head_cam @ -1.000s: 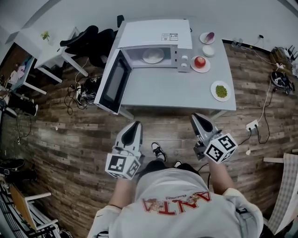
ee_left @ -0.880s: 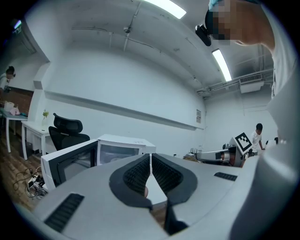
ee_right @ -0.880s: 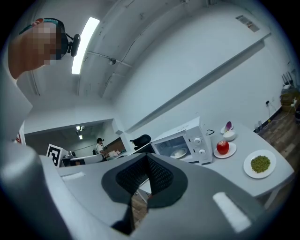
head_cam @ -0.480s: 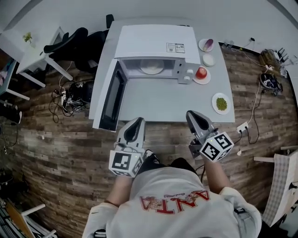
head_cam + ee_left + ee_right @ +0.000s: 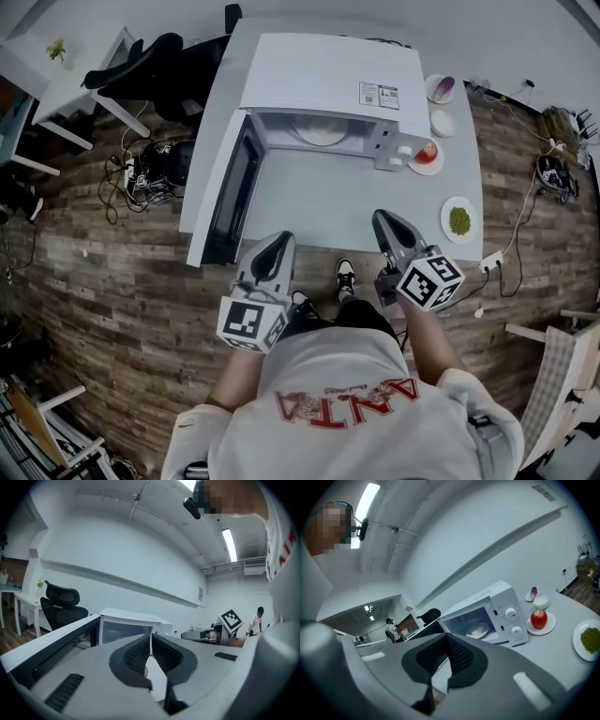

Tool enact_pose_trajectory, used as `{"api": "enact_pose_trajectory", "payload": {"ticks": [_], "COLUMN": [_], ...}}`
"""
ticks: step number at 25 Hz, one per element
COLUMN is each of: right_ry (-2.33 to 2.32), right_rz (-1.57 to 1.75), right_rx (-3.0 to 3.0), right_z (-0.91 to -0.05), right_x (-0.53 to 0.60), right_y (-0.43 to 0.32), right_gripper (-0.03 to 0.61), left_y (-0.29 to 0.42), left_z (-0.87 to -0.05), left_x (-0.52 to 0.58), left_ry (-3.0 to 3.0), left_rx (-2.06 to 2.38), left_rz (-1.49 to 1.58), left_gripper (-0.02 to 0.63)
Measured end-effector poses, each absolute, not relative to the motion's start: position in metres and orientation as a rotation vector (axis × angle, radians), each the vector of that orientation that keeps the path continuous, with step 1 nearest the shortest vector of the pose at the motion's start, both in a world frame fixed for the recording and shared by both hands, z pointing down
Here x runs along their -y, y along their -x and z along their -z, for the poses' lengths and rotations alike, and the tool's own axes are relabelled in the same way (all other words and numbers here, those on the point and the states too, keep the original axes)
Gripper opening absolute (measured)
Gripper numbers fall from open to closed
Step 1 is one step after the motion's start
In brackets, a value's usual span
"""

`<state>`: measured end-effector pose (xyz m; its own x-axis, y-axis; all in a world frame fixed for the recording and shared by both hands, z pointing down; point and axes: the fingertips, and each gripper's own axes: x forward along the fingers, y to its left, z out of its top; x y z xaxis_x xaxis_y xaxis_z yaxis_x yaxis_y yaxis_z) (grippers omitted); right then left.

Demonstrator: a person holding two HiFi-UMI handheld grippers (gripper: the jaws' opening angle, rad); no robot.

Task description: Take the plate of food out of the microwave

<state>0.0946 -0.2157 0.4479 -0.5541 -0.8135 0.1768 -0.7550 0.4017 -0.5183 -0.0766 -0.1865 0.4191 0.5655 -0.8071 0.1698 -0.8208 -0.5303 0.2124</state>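
Glossy white microwave (image 5: 328,80), matt grey table (image 5: 319,202), wood-plank floor (image 5: 94,281)

left tongs (image 5: 278,244) closed, right tongs (image 5: 383,220) closed, both held forward

A red apple (image 5: 427,152), a white bowl (image 5: 442,123) and a plate of greens (image 5: 459,220) sit along the tabletop's (image 5: 319,202) right edge. A black chair (image 5: 159,56) stands beyond its far-left corner.
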Motion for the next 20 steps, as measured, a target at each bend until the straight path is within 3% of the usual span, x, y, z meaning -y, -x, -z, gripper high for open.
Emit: {"api": "enact_pose_trajectory", "payload": {"ticks": [9, 14, 20], "right_ry": [1.273, 1.23, 1.199], "right_rz": [1.218, 1.469, 1.603], "right_rx": [-2.377, -2.119, -1.861], "right_z": [-0.492, -0.531, -0.571], "right_x": [0.297, 0.337, 0.38], "right_y": [-0.091, -0.081, -0.07], "right_gripper": [0.03, 0.146, 0.144], "left_y": [0.069, 0.064, 0.074], "left_z": [-0.413, -0.41, -0.414], "left_x": [0.22, 0.231, 0.247], "left_ry": [-2.452, -2.448, -2.417], "left_rx": [1.466, 1.484, 1.529], "left_rz": [-0.065, -0.082, -0.103], "left_gripper": [0.021, 0.021, 0.021]}}
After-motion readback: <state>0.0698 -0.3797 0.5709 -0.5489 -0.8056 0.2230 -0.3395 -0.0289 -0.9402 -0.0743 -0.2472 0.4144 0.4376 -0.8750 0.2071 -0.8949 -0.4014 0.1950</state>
